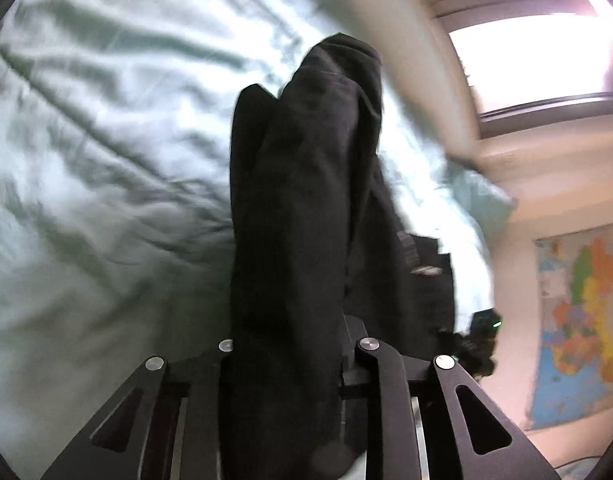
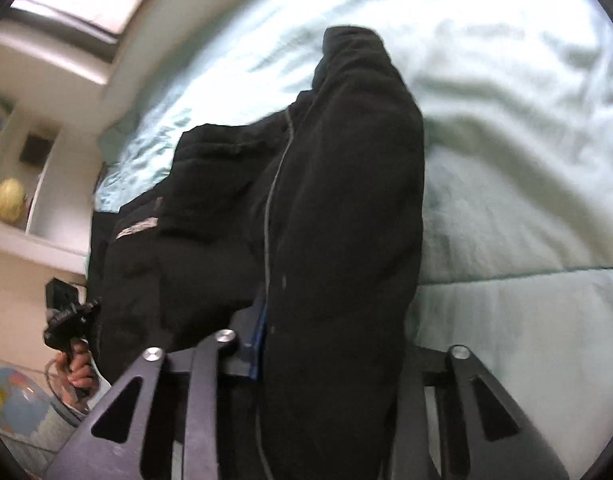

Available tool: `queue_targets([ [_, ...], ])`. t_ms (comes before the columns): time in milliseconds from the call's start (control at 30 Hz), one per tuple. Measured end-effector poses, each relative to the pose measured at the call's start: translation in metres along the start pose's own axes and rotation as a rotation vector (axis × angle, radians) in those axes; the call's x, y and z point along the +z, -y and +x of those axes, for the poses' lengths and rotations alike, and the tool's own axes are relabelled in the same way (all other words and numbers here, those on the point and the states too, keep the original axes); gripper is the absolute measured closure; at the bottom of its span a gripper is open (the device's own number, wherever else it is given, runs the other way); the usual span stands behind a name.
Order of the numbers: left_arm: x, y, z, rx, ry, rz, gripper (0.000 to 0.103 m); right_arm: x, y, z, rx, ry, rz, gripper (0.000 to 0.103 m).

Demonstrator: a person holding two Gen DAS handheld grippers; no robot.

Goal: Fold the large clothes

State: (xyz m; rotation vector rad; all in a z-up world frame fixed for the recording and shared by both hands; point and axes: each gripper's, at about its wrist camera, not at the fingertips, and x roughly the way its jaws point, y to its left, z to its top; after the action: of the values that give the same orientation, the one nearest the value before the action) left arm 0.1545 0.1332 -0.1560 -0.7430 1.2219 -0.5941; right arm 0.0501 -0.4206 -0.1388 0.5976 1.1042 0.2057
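Note:
A large black garment (image 1: 298, 208) with a zip (image 2: 272, 208) hangs bunched above the bed, stretched between both grippers. In the left wrist view the cloth drapes over my left gripper (image 1: 306, 92) and hides its fingers; the gripper is shut on a fold. My right gripper (image 2: 346, 92) is wrapped the same way, shut on another part of the black garment (image 2: 346, 184). The left gripper (image 2: 68, 320) also shows at the lower left of the right wrist view, held by a hand (image 2: 80, 376). At the right of the left wrist view the right gripper (image 1: 480, 340) shows partly.
A wrinkled pale green bedspread (image 1: 106, 140) lies under the garment and fills most of both views (image 2: 506, 160). Beyond the bed are a bright window (image 1: 534, 68), a wall map (image 1: 582, 320), a shelf with a yellow ball (image 2: 10, 200) and a globe (image 2: 14, 404).

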Motion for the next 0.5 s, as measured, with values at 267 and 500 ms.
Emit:
queue_targets([
  [267,-0.059,0.117,-0.072,-0.05,0.048,0.232,0.078,-0.06,-0.104,-0.086,-0.033,0.116,-0.159,0.075],
  [500,-0.121,0.121,-0.105,-0.063,0.009,0.216,0.078,-0.116,-0.126,-0.131,-0.088,0.09,-0.135,0.075],
])
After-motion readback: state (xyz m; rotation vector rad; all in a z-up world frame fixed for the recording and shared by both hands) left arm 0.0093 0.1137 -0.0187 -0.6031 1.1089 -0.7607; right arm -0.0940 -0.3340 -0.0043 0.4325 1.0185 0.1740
